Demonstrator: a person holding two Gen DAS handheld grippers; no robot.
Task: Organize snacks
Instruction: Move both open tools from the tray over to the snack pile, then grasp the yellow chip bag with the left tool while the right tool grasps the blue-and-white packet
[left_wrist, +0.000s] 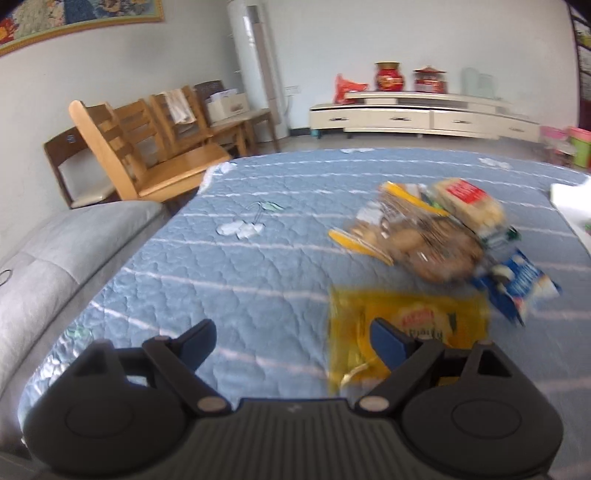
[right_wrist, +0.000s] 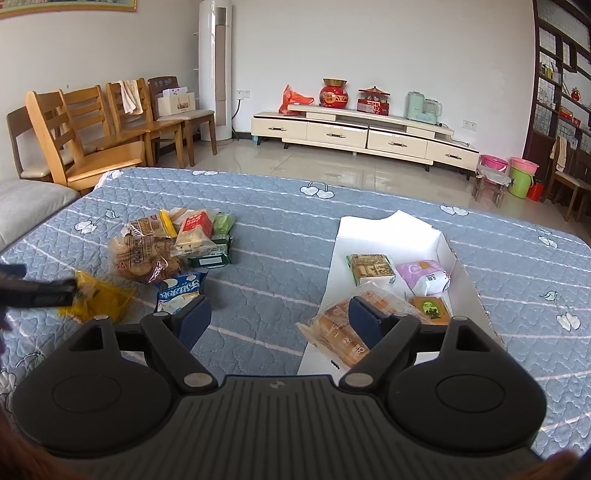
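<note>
Both of your grippers, left (left_wrist: 293, 341) and right (right_wrist: 280, 321), gape empty; that crinkly yellow plastic snack bag (left_wrist: 406, 332), blurred, looks light and slippery, so pinch its flat edge.

Snack pile (right_wrist: 173, 243) left on quilt (right_wrist: 277, 229); tray (right_wrist: 373, 236) right, holding packets (right_wrist: 371, 269).

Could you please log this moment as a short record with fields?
surface: blue quilted cover
sorted: four packets lie in the white box, among them a bread pack and a pink packet
unsorted: pile of snacks, blue packet, yellow bag
left gripper: open, over the near edge of the yellow bag
right gripper: open, holding nothing, one finger in front of the bread pack
</note>
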